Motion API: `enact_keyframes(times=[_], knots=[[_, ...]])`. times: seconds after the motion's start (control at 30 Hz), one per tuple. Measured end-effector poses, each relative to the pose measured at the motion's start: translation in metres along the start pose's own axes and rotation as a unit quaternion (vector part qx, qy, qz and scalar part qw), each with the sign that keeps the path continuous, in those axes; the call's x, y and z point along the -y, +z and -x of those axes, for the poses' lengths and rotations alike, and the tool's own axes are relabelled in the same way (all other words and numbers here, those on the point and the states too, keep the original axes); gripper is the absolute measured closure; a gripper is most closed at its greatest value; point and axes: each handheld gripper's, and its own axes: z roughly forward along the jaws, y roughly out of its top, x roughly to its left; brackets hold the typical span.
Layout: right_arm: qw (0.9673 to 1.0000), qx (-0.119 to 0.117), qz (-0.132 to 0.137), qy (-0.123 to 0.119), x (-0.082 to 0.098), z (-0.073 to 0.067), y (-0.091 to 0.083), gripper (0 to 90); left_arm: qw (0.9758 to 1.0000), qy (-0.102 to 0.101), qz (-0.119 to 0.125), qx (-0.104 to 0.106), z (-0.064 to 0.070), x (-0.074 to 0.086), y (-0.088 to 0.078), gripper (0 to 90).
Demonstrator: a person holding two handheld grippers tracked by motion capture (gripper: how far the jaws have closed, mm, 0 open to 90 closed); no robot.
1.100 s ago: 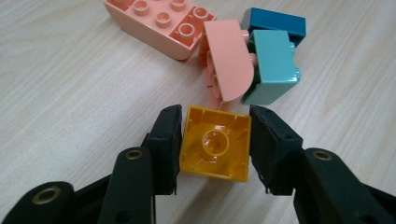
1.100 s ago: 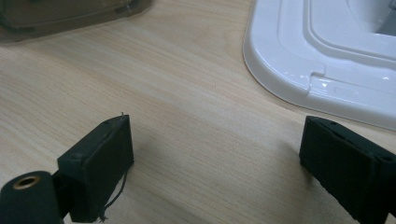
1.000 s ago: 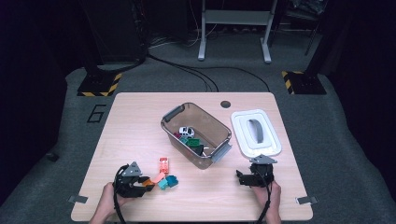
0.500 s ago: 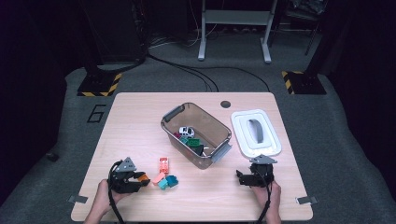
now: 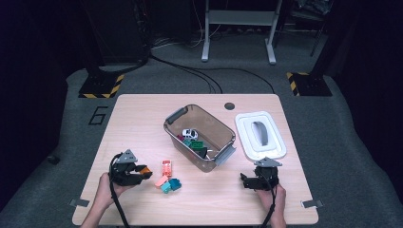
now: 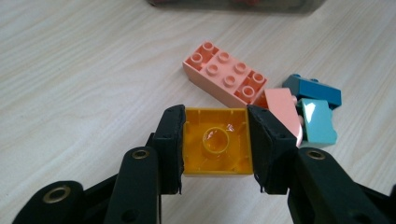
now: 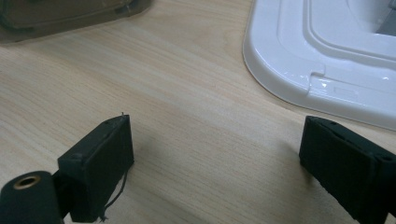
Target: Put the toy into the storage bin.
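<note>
While the person's two hands are resting at the near edge of the wooden table (image 5: 142, 109), the high view is showing the left gripper (image 5: 142, 172) holding a small orange-yellow brick (image 5: 145, 169) at its tips. Just beyond those tips, three loose bricks are lying together, and farther off the clear plastic bin (image 5: 199, 137) is holding a toy car and more bricks. The right gripper (image 5: 246, 181) is sitting near the white lid (image 5: 260, 135), with nothing at its tips.

In the left gripper view, the jaws are pressing on both side walls of the yellow brick, whose hollow underside is facing the camera. It appears to be hanging just clear of the table. Just past the fingertips the pink eight-stud brick (image 6: 224, 79) is lying, and to the side of the far finger a pink sloped piece (image 6: 282, 114), a dark blue brick (image 6: 315, 88) and a light teal brick (image 6: 318, 122) are touching one another.

In the right gripper view, the fingers (image 7: 100, 161) are standing wide apart over bare wood, gripping nothing, with the lid's rim just ahead of one finger.

The risks, as a judgement: the pads are gripping smooth, thin walls, so a quick swing toward the bin could let the brick twist or slip out. Carrying it low could also knock the loose bricks, or catch the bin's rim.
</note>
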Motion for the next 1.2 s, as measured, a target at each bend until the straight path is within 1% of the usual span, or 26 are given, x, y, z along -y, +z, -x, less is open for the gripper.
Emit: enact_keyframes(times=[0.03,0.1,0.17,0.2,0.23,0.27,0.33,0.4,0.47,0.5,0.57,0.6,0.63,0.67,0.7,0.77,0.83,0.87,0.9,0.93,0.97,1.0,1.07,1.1,1.13,1.2], knots=[[1.0,0.0,0.0,0.001,0.0,0.0,0.0,9.1,1.0,0.001,-0.004,0.004,-0.001,-0.002,0.0,58.9],[1.0,-0.001,0.0,0.001,0.0,0.0,0.0,9.1,1.0,0.001,0.001,0.0,-0.002,-0.005,0.001,58.9],[1.0,0.0,0.0,0.0,0.0,0.0,0.0,9.1,1.0,0.004,-0.002,0.001,-0.004,-0.008,0.001,58.9],[1.0,0.0,0.0,0.0,0.0,0.0,0.0,9.1,1.0,0.0,0.003,0.0,-0.004,-0.01,0.002,59.0],[1.0,0.0,0.0,0.0,0.0,0.0,0.0,9.1,1.0,0.003,-0.003,0.002,-0.005,-0.011,0.001,59.0],[1.0,-0.001,0.0,0.001,0.0,0.0,0.0,9.1,1.0,0.001,0.002,0.0,-0.005,-0.013,0.002,59.0],[1.0,-0.001,0.0,0.001,0.0,0.0,0.0,9.1,1.0,0.0,0.002,0.0,-0.006,-0.016,0.002,59.0],[1.0,0.0,0.0,0.0,0.0,0.0,0.0,9.1,1.0,-0.007,0.005,0.002,-0.008,-0.018,0.003,59.0],[1.0,0.0,0.0,0.0,0.0,0.0,0.0,9.1,1.0,-0.003,0.007,-0.001,-0.01,-0.021,0.004,59.0],[1.0,0.0,0.0,0.0,0.0,0.0,0.0,9.1,1.0,-0.005,0.006,0.003,-0.01,-0.023,0.004,59.0],[1.0,0.0,0.0,0.0,0.0,0.0,0.0,9.1,0.9999,-0.004,0.01,0.0,-0.011,-0.027,0.004,59.0],[1.0,0.0,0.0,0.0,0.0,0.0,0.0,9.1,1.0,-0.002,0.006,0.002,-0.011,-0.028,0.004,59.0],[1.0,0.0,0.0,0.0,0.0,0.0,0.0,9.1,0.9999,-0.004,0.012,0.001,-0.011,-0.03,0.005,59.0],[1.0,0.0,0.0,0.0,0.0,0.0,0.0,9.1,0.9999,-0.002,0.01,-0.002,-0.011,-0.032,0.005,59.0],[1.0,0.0,0.0,0.0,0.0,0.0,0.0,9.1,1.0,-0.001,0.009,0.001,-0.012,-0.034,0.005,59.0],[1.0,0.0,0.0,0.0,0.0,0.0,0.0,9.1,0.9999,-0.001,0.012,0.001,-0.013,-0.038,0.005,59.0],[1.0,0.0,0.0,0.0,0.0,0.0,0.0,9.1,0.9999,0.003,0.014,-0.003,-0.014,-0.042,0.005,58.9],[1.0,0.0,0.0,0.0,0.0,0.0,0.0,9.1,0.9999,0.0,0.014,-0.001,-0.014,-0.043,0.005,59.0],[1.0,0.0,0.0,0.0,0.0,0.0,0.0,9.1,0.9999,0.003,0.014,-0.002,-0.014,-0.045,0.005,58.9],[1.0,0.0,0.0,0.0,0.0,0.0,0.0,9.1,0.9998,-0.001,0.018,-0.003,-0.014,-0.046,0.005,58.9],[1.0,0.0,0.0,0.0,0.0,0.0,0.0,9.1,0.9999,0.001,0.017,-0.003,-0.015,-0.048,0.005,58.9],[1.0,0.0,0.0,0.0,0.0,0.0,0.0,9.1,0.9998,0.0,0.021,-0.005,-0.015,-0.048,0.006,59.0],[1.0,0.0,0.0,0.0,0.0,0.0,0.0,9.1,0.9999,0.001,0.017,-0.002,-0.017,-0.051,0.005,59.0],[1.0,0.0,0.0,0.0,0.0,0.0,0.0,9.1,0.9998,-0.003,0.022,-0.002,-0.017,-0.052,0.006,59.0],[1.0,0.0,0.0,0.0,0.0,0.0,0.0,9.1,0.9998,0.001,0.022,-0.005,-0.017,-0.053,0.006,59.0],[1.0,0.0,0.0,-0.001,0.0,0.0,0.0,9.1,0.9997,-0.002,0.025,-0.006,-0.018,-0.055,0.006,58.9]])
